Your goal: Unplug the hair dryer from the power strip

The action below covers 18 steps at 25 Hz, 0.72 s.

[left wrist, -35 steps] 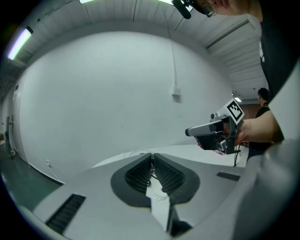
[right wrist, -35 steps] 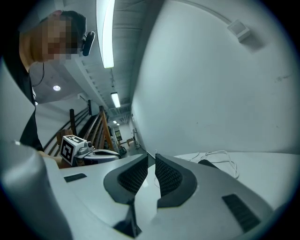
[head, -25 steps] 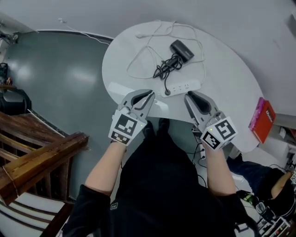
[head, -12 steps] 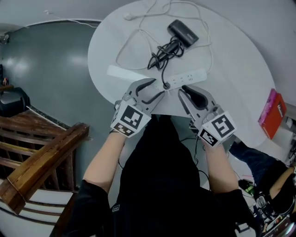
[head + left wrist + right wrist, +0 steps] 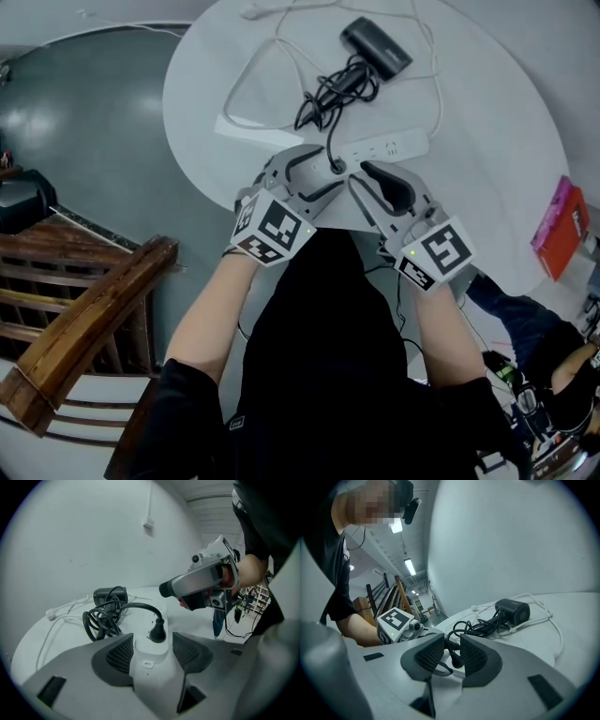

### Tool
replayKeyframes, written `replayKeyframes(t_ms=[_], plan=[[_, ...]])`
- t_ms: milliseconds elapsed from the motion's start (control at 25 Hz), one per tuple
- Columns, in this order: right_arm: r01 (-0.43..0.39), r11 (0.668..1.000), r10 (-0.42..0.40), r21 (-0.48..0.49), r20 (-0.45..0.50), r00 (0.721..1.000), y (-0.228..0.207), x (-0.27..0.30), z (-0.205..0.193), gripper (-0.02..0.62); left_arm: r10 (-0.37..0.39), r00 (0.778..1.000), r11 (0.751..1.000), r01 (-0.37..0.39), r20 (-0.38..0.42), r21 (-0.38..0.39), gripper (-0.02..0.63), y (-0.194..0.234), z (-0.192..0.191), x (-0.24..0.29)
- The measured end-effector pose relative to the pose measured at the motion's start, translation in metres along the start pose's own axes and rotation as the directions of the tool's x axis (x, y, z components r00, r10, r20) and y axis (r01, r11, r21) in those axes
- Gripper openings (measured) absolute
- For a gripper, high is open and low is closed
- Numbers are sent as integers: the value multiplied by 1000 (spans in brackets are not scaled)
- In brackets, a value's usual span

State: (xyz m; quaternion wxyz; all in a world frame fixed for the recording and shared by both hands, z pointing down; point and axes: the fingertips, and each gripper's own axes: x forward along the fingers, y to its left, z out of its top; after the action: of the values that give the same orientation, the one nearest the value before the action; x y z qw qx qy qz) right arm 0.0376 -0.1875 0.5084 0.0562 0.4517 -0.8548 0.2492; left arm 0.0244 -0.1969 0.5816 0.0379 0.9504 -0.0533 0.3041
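Observation:
A white power strip lies on the round white table. The black plug stands in its left end, and the cord coils back to the black hair dryer. My left gripper has just been opening its jaws. It is open wide, and the strip's end lies between its pads just behind the plug. My right gripper comes in from the right. In the right gripper view its jaws stand a little apart, with the plug in the gap. I cannot tell whether they touch it.
A thin white cable loops around the dryer and coiled cord. A red box sits at the table's right edge. A wooden railing runs along the lower left. The table's front edge is just under my grippers.
Both grippers have come down and forward from the table's front edge onto the strip's plug end. The left jaws have opened from shut to wide around the strip.

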Motion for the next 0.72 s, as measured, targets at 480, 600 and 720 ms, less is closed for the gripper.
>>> replayKeyframes(t_ms=[480,600,720], plan=[[-4,999,1,-46,-59,998,-1,21,-20,107,5,1000,1000,-5,-4,21,241,1,-2,8],[1,997,-7,-74,-75,997,-2,28,-26,107,7,1000,999,-7,-5,34,239,-1,-2,8],[12,993,-22,-116,-87,996,0,36,-32,107,9,1000,1000,-9,3,30,238,-1,-2,8]])
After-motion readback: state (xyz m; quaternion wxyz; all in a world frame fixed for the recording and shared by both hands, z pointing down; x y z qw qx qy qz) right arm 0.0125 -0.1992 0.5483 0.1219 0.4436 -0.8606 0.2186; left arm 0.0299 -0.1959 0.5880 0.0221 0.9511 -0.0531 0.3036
